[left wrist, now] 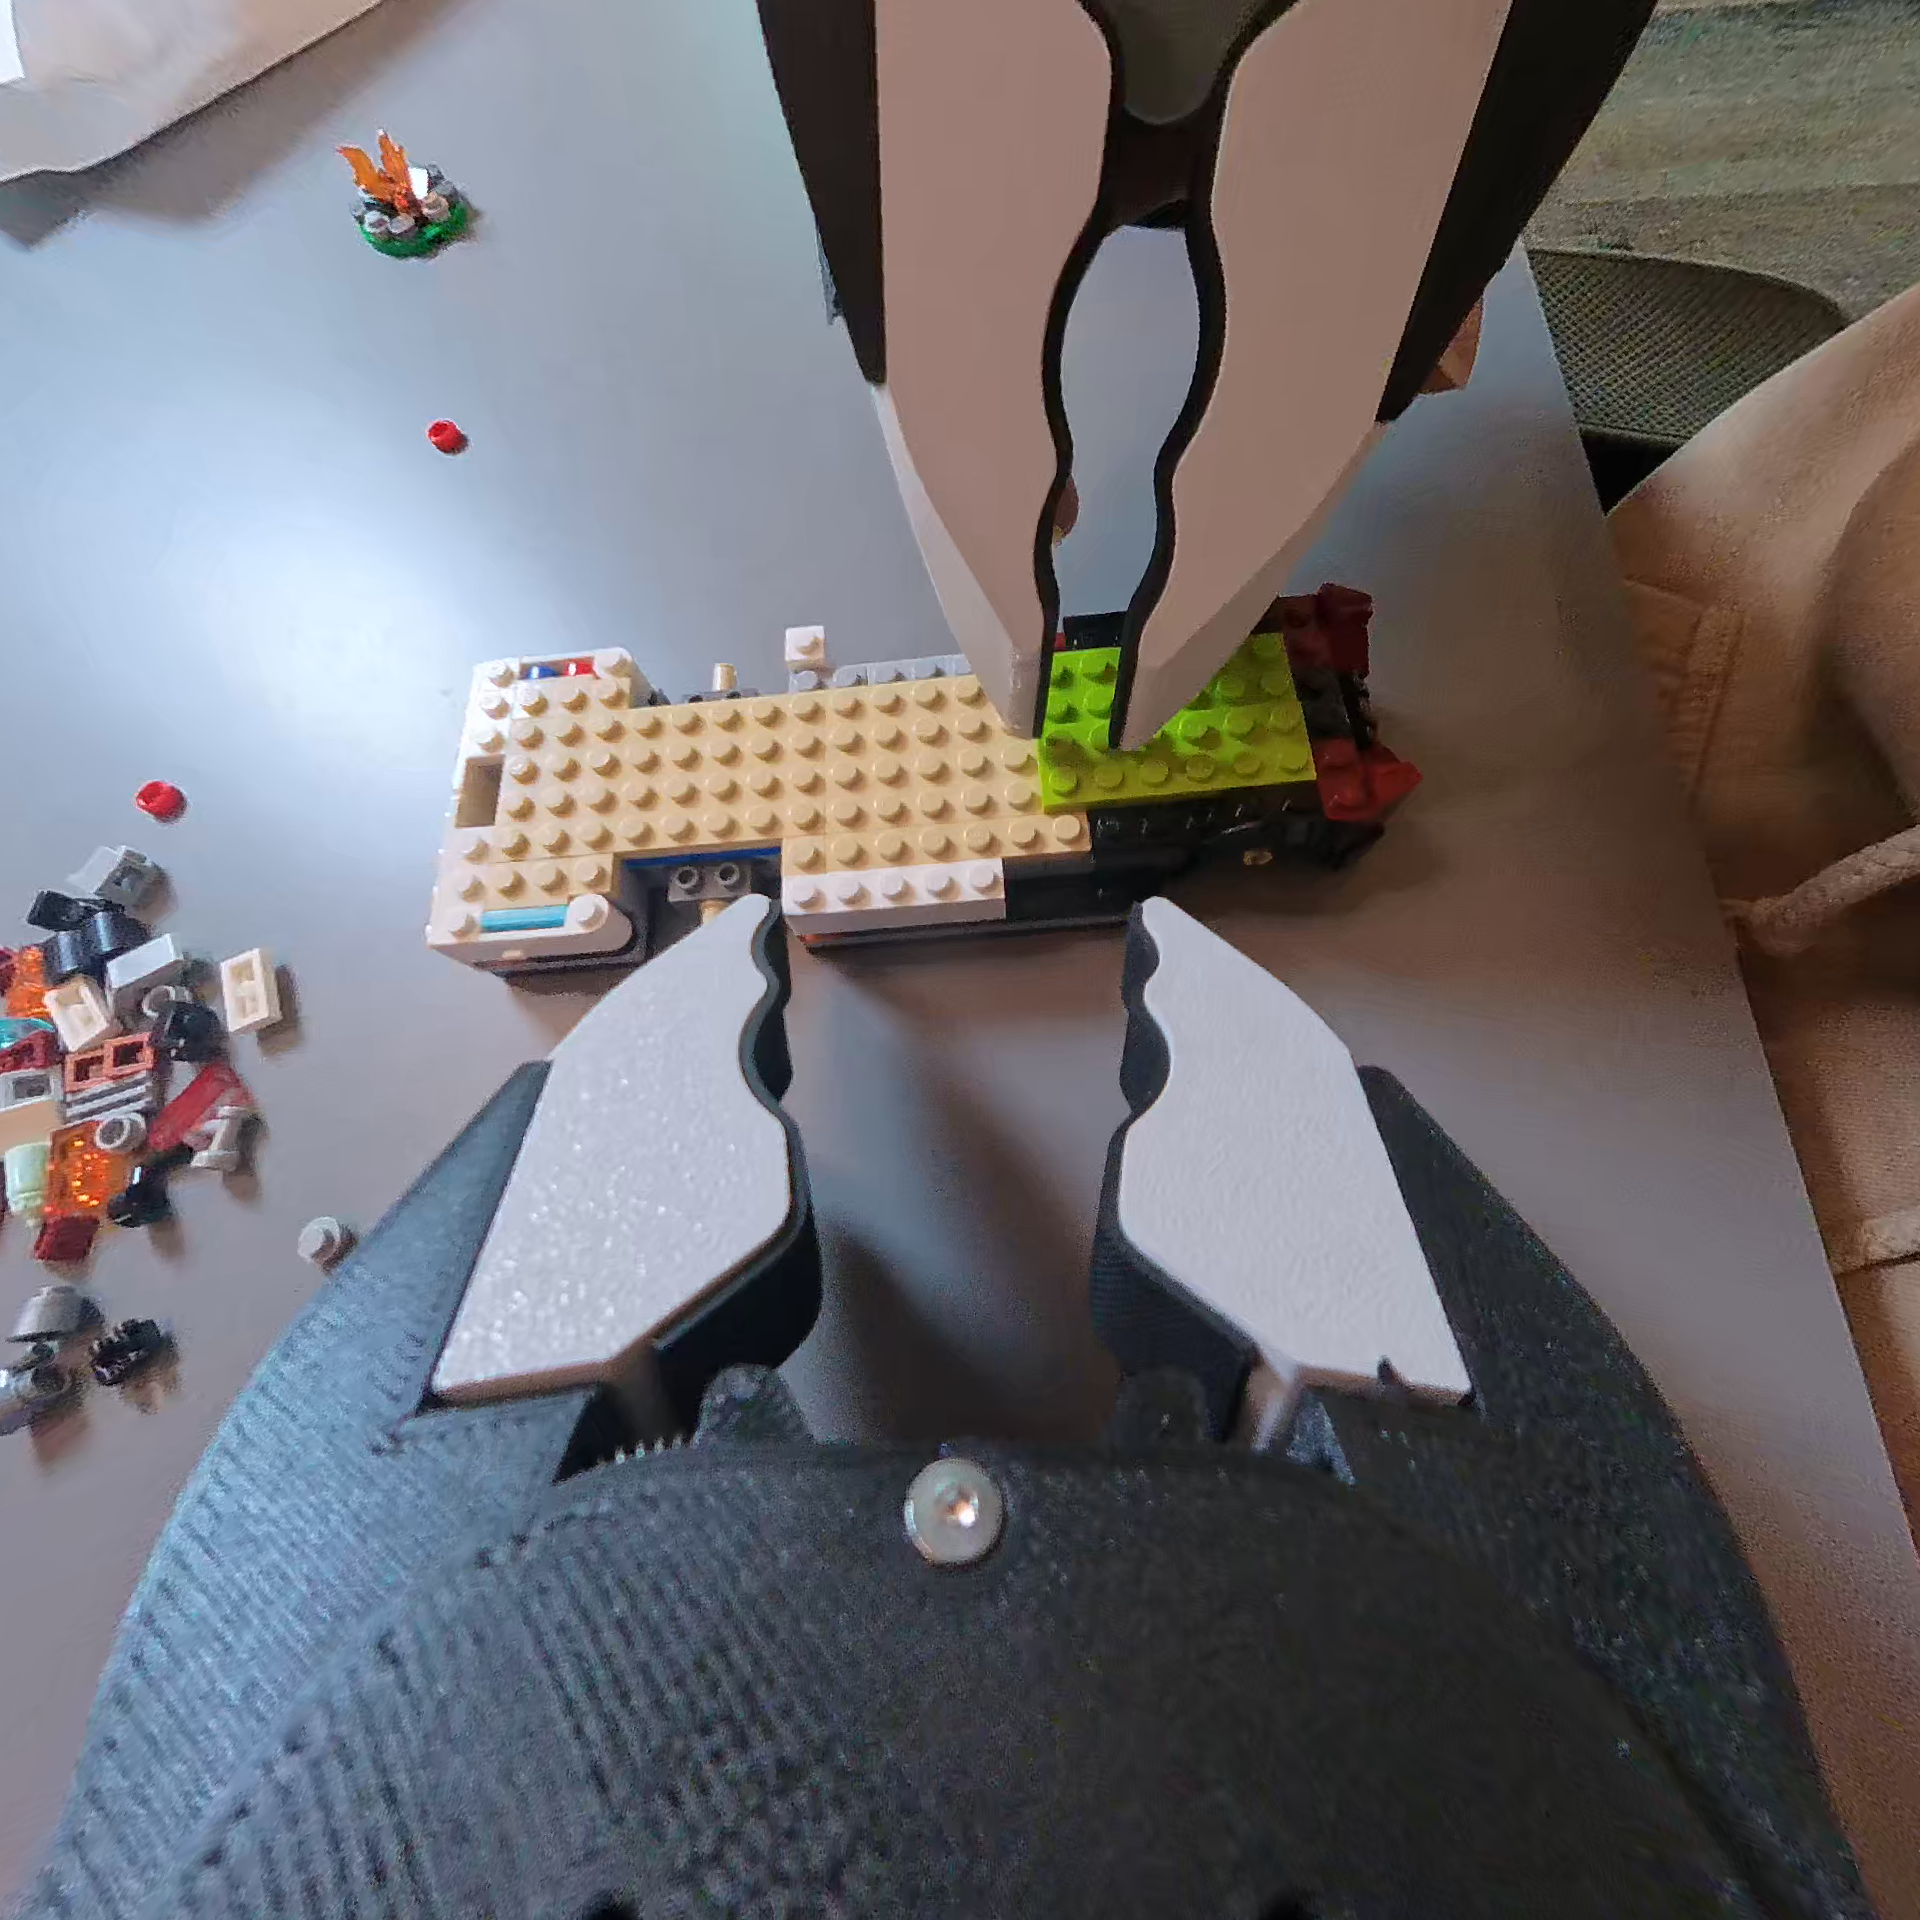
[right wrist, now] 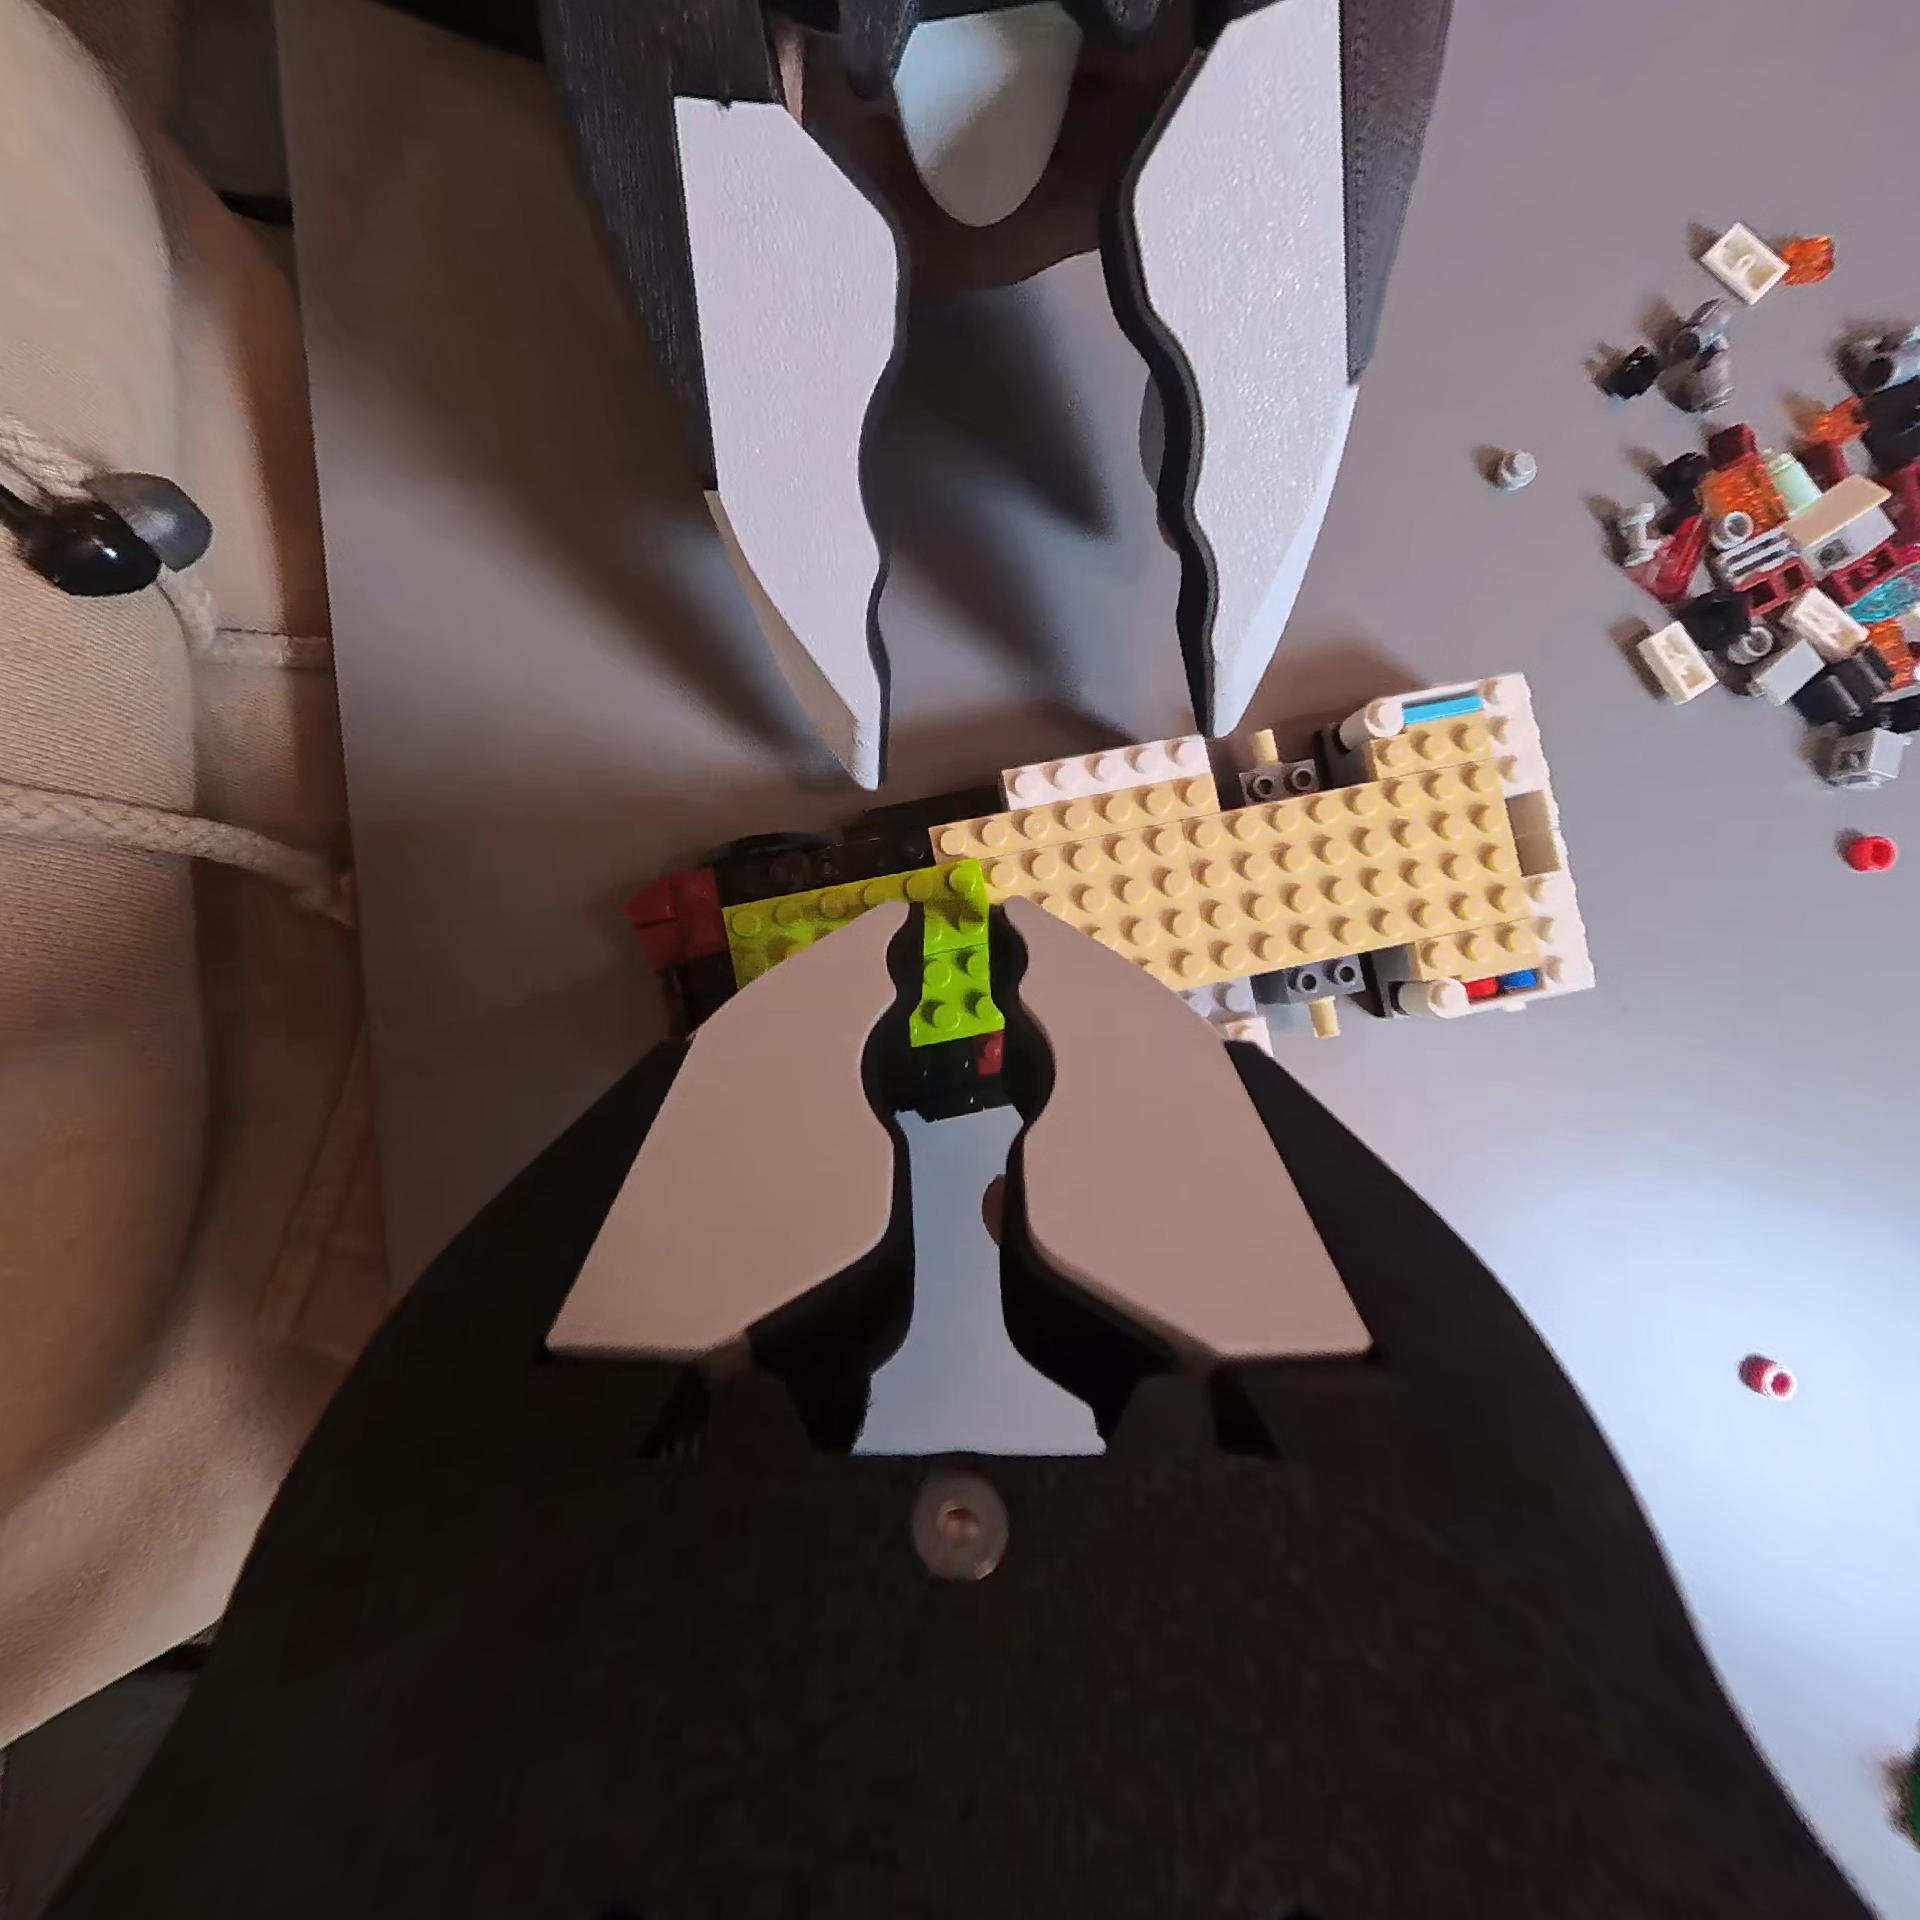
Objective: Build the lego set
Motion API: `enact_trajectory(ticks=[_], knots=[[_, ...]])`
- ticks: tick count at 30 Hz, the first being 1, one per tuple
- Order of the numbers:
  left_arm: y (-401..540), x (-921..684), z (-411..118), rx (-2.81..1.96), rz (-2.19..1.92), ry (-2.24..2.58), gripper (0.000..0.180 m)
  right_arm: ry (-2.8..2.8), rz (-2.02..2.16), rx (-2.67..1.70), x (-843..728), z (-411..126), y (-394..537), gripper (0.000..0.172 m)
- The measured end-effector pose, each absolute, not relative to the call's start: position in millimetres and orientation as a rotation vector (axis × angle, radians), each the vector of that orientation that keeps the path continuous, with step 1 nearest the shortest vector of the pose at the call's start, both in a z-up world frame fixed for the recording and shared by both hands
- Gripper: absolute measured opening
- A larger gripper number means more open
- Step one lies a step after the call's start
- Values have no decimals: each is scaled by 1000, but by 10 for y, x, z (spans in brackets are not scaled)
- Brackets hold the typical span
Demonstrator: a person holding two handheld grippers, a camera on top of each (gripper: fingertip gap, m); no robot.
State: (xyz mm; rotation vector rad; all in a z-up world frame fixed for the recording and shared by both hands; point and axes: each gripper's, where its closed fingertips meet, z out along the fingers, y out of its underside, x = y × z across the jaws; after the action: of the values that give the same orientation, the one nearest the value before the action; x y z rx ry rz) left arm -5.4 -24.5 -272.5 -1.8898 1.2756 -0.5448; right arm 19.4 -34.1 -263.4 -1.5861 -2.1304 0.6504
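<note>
A brick vehicle model with a tan studded top (left wrist: 779,769) lies on the grey table (left wrist: 623,468). A lime green plate (left wrist: 1226,748) sits on its black and dark red end. My left gripper (left wrist: 954,920) is open and empty, its tips just short of the model's near side by a white brick (left wrist: 894,899). My right gripper (right wrist: 958,906) comes from the other side. Its tips stand a narrow gap apart on top of the lime plate (right wrist: 956,977), with studs showing between them and nothing gripped. It also shows in the left wrist view (left wrist: 1081,727).
A pile of small loose bricks (left wrist: 104,1081) lies left of the model. Two red round studs (left wrist: 445,436) (left wrist: 159,800) and a small campfire build (left wrist: 410,197) lie farther off. A person's beige sweatshirt (left wrist: 1818,831) is at the table's right edge. The grippers are tip to tip, or close to it.
</note>
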Motion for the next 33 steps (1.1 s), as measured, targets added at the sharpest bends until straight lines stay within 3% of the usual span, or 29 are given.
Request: enact_trajectory(ticks=[16, 18, 25, 27, 30, 33], knots=[[-226, -48, -2772, -1895, -514, 1284, 62, -2185, 665, -1725, 201, -2685, -347, 10], [-230, -44, -2780, -1895, -506, 1294, 62, -2174, 667, -1728, 184, -2688, -319, 2], [-220, -38, -2780, -1902, -527, 1277, 61, -2232, 563, -1600, 170, -2673, -315, 2], [-212, -53, -2780, -1903, -520, 1276, 60, -2191, 591, -1589, 151, -2635, -287, 11], [-221, -47, -2782, -1902, -519, 1280, 61, -2142, 774, -1615, 155, -2479, -399, 11], [-222, -42, -2783, -1900, -519, 1284, 61, -2186, 661, -1599, 200, -2563, -418, 8]])
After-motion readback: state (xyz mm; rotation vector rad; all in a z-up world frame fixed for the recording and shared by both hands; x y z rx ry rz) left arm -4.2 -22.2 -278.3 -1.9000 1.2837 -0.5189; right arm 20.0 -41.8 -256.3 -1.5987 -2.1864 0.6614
